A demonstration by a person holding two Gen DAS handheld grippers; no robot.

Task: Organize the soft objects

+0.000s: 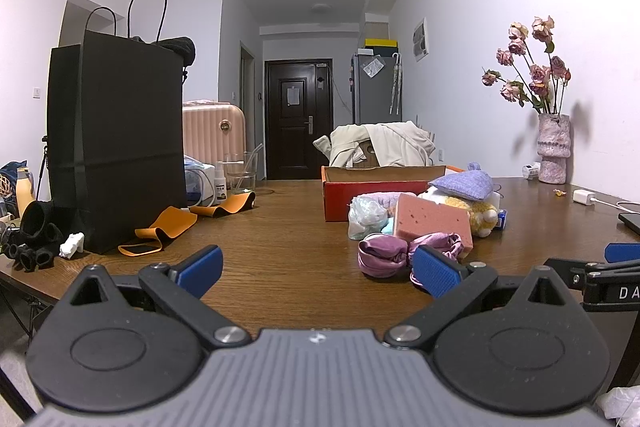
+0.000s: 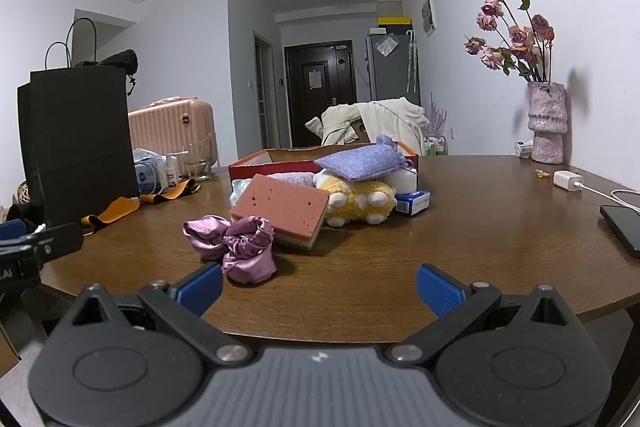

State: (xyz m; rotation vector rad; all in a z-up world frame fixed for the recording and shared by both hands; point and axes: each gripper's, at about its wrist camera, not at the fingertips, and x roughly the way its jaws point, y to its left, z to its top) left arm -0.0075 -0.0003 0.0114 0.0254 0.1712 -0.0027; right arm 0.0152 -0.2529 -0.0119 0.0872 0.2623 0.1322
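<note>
You can't see inside the red box (image 2: pixel 256 159); the pink sponge (image 2: pixel 282 209) and plush toy (image 2: pixel 356 197) cover its front. The phone (image 2: pixel 624 229) runs off the frame's right edge. The small box's (image 2: pixel 414 202) print is unreadable.

A lived-in apartment is shown: a wooden tabletop (image 2: pixel 460 227) is backed by a hallway ending in a dark entrance door (image 2: pixel 320 91), with a pink suitcase (image 2: pixel 176 135) left of it and a vase of dried roses (image 2: pixel 546 123) right.
</note>
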